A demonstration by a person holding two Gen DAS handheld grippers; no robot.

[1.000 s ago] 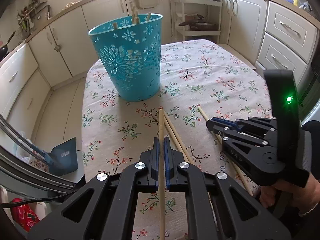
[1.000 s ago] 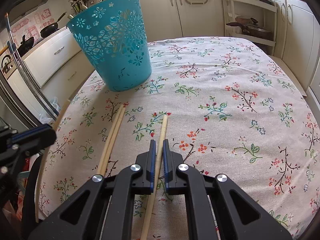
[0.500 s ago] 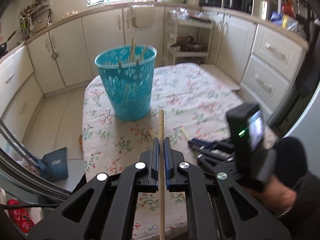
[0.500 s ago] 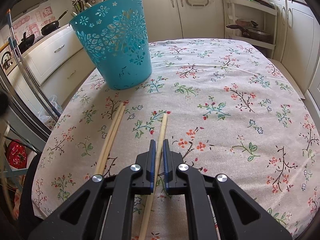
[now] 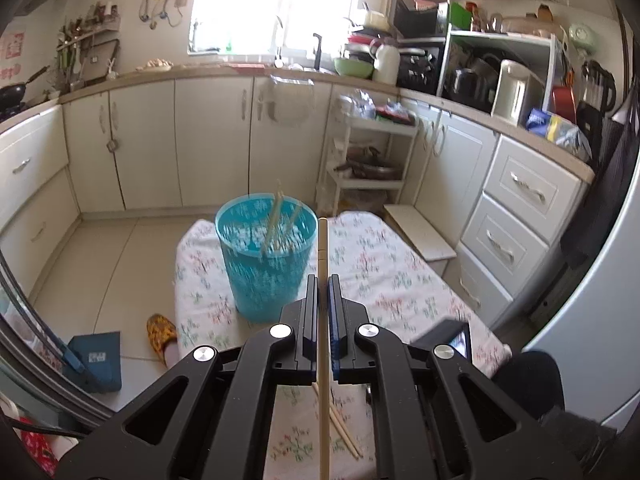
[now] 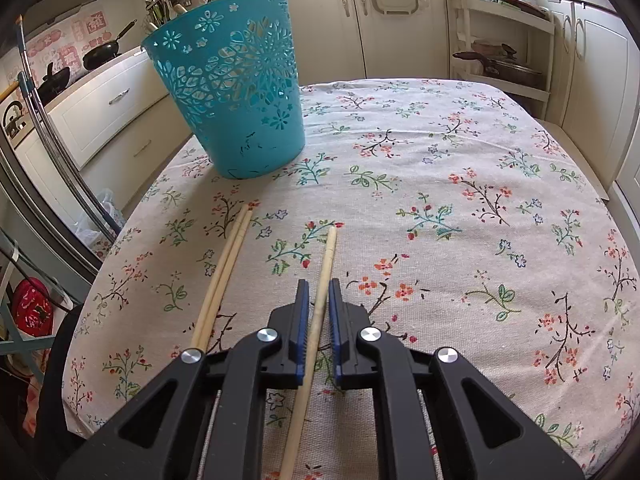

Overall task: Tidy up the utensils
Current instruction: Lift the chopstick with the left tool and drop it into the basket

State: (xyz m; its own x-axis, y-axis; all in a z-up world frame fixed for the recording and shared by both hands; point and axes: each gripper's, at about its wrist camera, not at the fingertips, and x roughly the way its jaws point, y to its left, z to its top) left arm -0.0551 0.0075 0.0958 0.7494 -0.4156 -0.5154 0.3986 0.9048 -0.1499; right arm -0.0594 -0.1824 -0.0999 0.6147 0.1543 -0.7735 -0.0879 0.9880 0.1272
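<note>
My left gripper (image 5: 323, 286) is shut on a wooden chopstick (image 5: 323, 248) and holds it high above the table, its tip near the rim of the teal cut-out basket (image 5: 266, 268), which holds several chopsticks. My right gripper (image 6: 319, 290) sits low on the table with its jaws around another chopstick (image 6: 326, 264) lying on the cloth; small gaps show on both sides of it. Two more chopsticks (image 6: 224, 276) lie side by side to its left. The basket (image 6: 232, 84) stands at the far left of the table.
The table has a floral cloth (image 6: 460, 200). Kitchen cabinets (image 5: 160, 144) and a white shelf cart (image 5: 372, 160) stand behind it. A slipper (image 5: 160, 332) and a blue dustpan (image 5: 94, 360) lie on the floor to the left.
My left gripper has lifted its chopstick from the table to well above the basket's height. My right gripper has stayed around the chopstick on the cloth.
</note>
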